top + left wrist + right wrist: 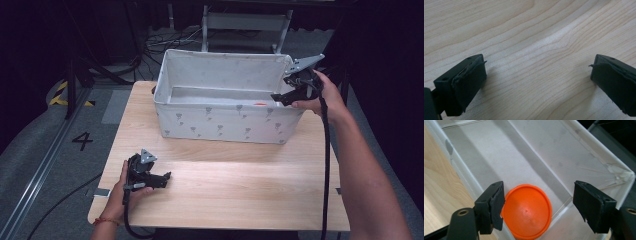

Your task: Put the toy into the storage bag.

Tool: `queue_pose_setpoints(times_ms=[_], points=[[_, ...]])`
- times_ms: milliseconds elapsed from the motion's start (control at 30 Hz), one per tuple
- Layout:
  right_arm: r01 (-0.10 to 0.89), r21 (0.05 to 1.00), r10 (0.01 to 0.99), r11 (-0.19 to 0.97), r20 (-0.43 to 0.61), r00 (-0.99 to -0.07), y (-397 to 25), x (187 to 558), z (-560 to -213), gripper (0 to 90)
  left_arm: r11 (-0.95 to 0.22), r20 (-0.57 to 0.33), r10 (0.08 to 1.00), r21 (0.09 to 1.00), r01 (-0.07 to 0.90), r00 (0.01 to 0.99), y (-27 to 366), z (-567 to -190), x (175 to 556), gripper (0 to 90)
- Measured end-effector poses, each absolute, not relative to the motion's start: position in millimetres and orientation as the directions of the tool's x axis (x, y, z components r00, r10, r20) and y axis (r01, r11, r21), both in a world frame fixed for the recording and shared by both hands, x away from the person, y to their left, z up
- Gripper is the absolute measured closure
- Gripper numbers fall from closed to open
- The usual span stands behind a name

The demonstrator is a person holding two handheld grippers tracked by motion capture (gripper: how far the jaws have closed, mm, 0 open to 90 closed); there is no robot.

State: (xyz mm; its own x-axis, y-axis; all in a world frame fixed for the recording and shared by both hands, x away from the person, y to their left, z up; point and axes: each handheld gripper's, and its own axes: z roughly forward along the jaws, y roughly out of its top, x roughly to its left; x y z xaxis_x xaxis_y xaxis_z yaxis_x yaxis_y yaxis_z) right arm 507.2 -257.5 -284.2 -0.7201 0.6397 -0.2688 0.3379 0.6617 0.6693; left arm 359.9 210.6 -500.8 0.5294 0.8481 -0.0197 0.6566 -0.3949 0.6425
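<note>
Below the right tool (537, 207), a flat round orange plastic disc (526, 211) is lying on the floor of the white fabric bin with the grey print (225, 122), tucked into the corner nearest that tool. Right tool is hovering over the bin's right end in the high view (281, 98), jaws spread wide apart, gripping nothing; the disc is sitting between and beneath them, closer to the jaw on the left of the right gripper view, no contact visible. A sliver of the orange disc (260, 104) is showing over the bin's front wall, just beside that tool's tips. Left tool (165, 179) is resting low over the pale wooden worktop (240, 185), well apart from the bin, near the worktop's left front corner. Its jaws are standing wide apart too, with bare woodgrain (531, 50) between them and nothing held.
</note>
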Motion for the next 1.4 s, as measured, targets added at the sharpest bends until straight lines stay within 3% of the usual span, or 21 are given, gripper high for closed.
queue_pose_setpoints(times_ms=[433,1400], points=[[0.359,0.719,0.703,0.595,-0.249,-0.666,-276.2,482.4,-279.3,26.9,-0.397,-0.020,0.847,0.640,0.658,0.530,210.7,-500.6,359.9,0.5],[0.322,0.766,0.739,0.557,-0.281,-0.612,-315.8,410.4,-289.2,21.5,-0.395,-0.019,0.849,0.639,0.660,0.527,210.4,-500.4,359.7,0.5]])
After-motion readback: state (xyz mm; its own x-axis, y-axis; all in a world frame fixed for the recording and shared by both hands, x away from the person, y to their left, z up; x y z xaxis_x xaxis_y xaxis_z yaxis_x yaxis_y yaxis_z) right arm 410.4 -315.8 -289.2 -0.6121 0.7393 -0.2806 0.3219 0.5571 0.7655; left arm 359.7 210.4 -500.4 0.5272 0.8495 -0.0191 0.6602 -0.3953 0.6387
